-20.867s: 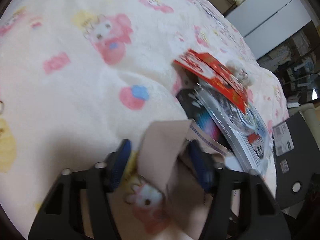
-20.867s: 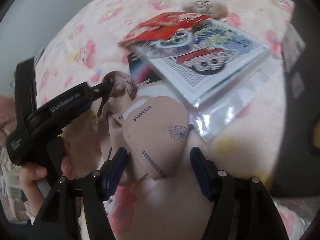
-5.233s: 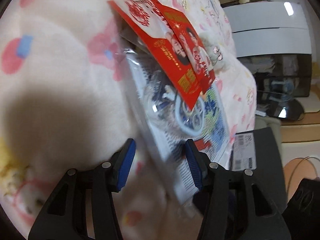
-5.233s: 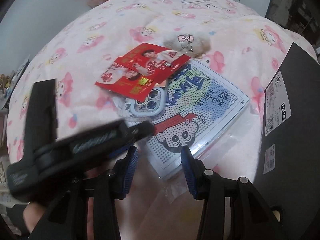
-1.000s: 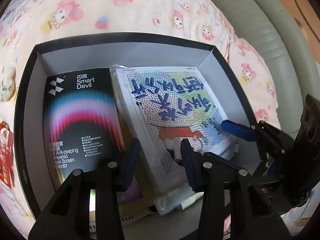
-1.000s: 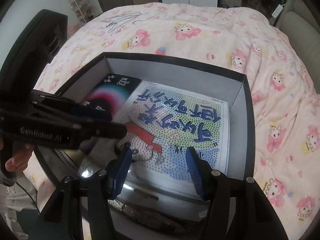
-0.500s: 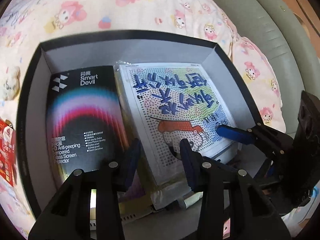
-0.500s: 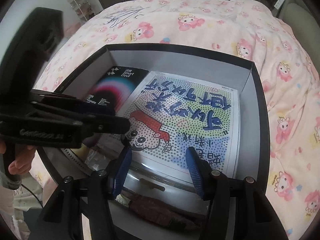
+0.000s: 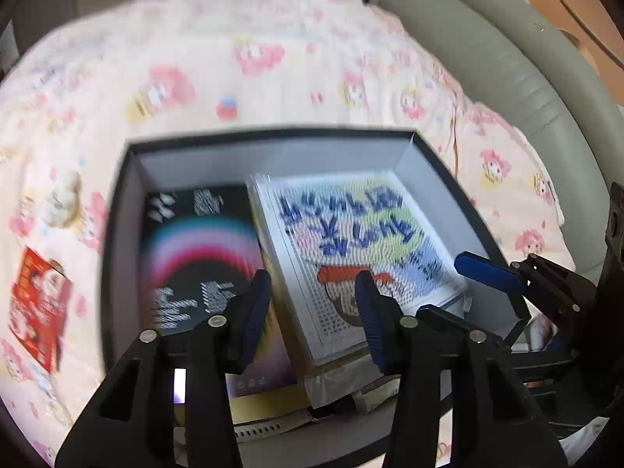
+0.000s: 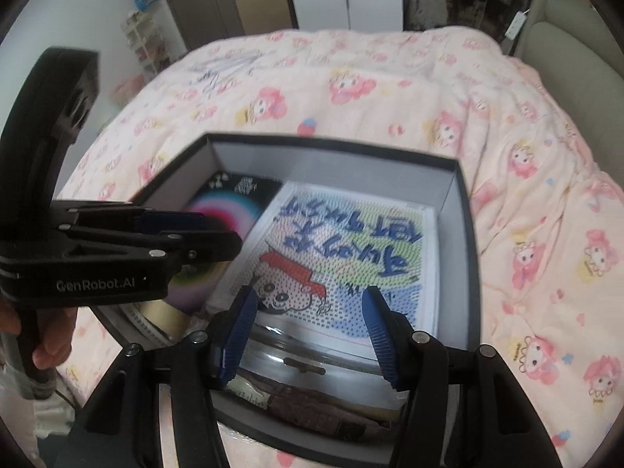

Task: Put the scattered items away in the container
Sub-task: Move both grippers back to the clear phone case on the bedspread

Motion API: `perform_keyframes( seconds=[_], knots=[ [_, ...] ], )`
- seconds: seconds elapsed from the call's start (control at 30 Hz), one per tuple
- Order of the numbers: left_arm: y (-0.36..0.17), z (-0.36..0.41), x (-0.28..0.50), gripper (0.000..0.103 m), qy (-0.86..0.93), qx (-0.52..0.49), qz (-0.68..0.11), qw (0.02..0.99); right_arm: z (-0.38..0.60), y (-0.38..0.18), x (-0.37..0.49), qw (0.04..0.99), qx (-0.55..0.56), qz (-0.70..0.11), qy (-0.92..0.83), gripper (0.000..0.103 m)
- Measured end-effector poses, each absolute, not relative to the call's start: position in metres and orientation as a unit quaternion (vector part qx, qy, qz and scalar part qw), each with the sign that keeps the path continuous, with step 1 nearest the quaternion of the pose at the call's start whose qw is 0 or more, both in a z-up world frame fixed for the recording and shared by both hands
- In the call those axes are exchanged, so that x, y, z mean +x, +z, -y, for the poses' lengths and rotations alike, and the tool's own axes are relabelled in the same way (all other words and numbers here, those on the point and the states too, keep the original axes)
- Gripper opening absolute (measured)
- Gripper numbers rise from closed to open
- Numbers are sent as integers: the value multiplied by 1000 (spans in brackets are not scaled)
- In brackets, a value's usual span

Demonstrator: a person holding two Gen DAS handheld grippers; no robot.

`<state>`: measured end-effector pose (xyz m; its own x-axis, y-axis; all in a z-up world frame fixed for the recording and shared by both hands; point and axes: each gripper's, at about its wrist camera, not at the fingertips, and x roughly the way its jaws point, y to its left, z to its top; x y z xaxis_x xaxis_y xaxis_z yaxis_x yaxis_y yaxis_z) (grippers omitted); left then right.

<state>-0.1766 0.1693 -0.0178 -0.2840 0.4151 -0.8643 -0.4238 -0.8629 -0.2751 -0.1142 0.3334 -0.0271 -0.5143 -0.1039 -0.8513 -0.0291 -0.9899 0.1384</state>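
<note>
A black box (image 9: 273,140) (image 10: 464,210) sits on the pink bed. Inside lie a dotted cartoon picture kit (image 9: 351,230) (image 10: 351,249) and a black Smart Devil package (image 9: 195,249) (image 10: 230,202). My left gripper (image 9: 312,312) is open and empty above the box's near side. My right gripper (image 10: 308,323) is open and empty over the kit's near edge; it also shows at the right of the left wrist view (image 9: 487,273). The left gripper also shows in the right wrist view (image 10: 187,230). Red envelopes (image 9: 39,304) and a fluffy charm (image 9: 62,199) lie on the blanket left of the box.
The pink cartoon blanket (image 10: 390,89) covers the bed around the box. A grey padded headboard (image 9: 507,78) curves along the right. Brown fabric (image 10: 312,405) and a clear bag lie at the box's near end. Cabinets and a shelf (image 10: 144,39) stand beyond the bed.
Both grippers have drawn back and risen from the box, so it looks smaller and more bed shows. The kit and the package stay in the box.
</note>
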Motion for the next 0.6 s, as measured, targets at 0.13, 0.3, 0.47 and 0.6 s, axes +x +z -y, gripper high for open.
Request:
perform_keyframes(
  seconds=[0.13,0.3,0.47,0.6],
  knots=[
    [5,-158,-160,53,829,-496,1,258,-330,-11,-105,12,465,76,-882,53],
    [25,-143,-136,54,857,-455,0,242,-311,3,-94,32,442,75,-893,53],
    [35,-107,-110,58,873,-430,20,228,-280,19,-77,40,411,61,-909,53],
    [38,-77,-85,58,891,-405,21,201,-257,22,-64,46,387,74,-918,54]
  ],
)
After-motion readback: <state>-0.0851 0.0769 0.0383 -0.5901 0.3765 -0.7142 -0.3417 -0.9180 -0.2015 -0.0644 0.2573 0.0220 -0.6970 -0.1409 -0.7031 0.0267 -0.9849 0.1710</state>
